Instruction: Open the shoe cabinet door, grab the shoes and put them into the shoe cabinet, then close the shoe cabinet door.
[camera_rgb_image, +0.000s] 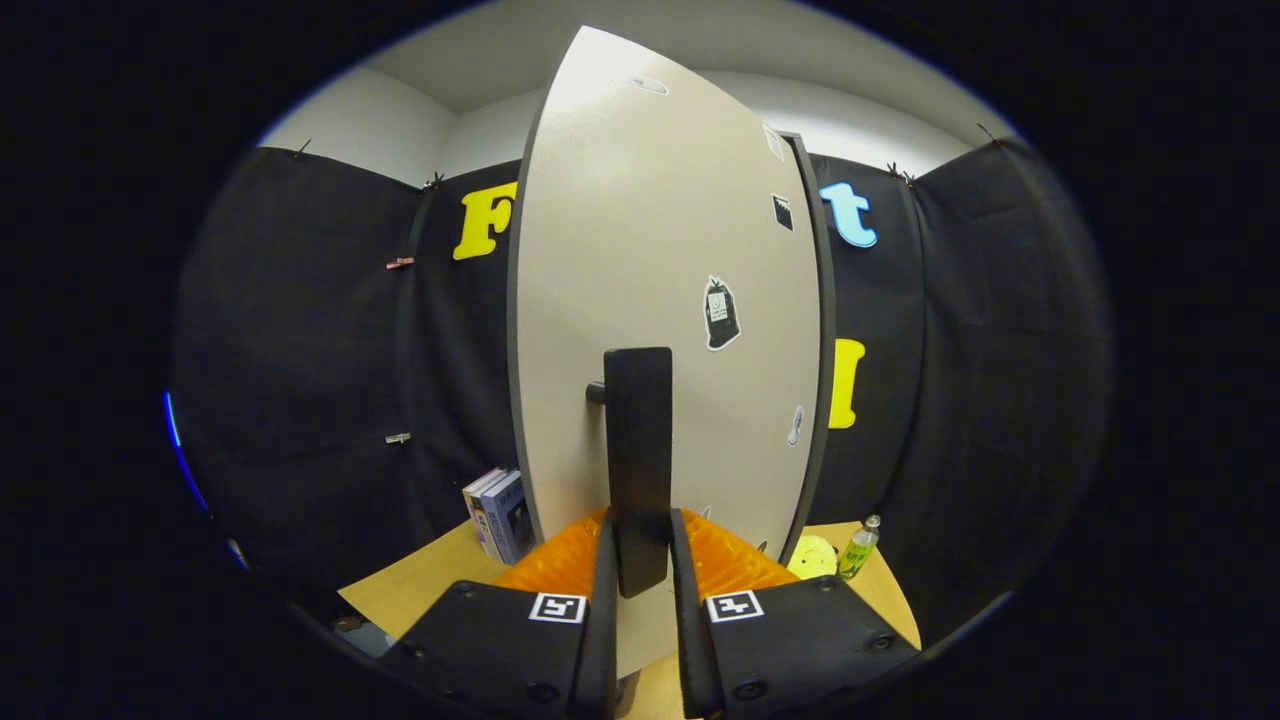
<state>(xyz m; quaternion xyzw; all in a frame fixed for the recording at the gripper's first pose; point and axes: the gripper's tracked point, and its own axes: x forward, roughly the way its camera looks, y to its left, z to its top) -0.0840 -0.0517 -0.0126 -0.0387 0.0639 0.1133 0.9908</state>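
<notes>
The shoe cabinet door (650, 260) is a tall pale panel with stickers, standing right in front of me. Its dark vertical bar handle (638, 450) stands off the panel on a short stem. The lower end of that handle sits between my fingers, and my gripper (638, 560) is shut on it, both pads pressing its sides. The door's dark edge (822, 330) runs down the right side of the panel. The shoes are hidden from this view.
Two books (500, 512) stand on the tan table (420, 580) left of the door. A yellow soft toy (812, 556) and a green bottle (858, 548) sit to the right of it.
</notes>
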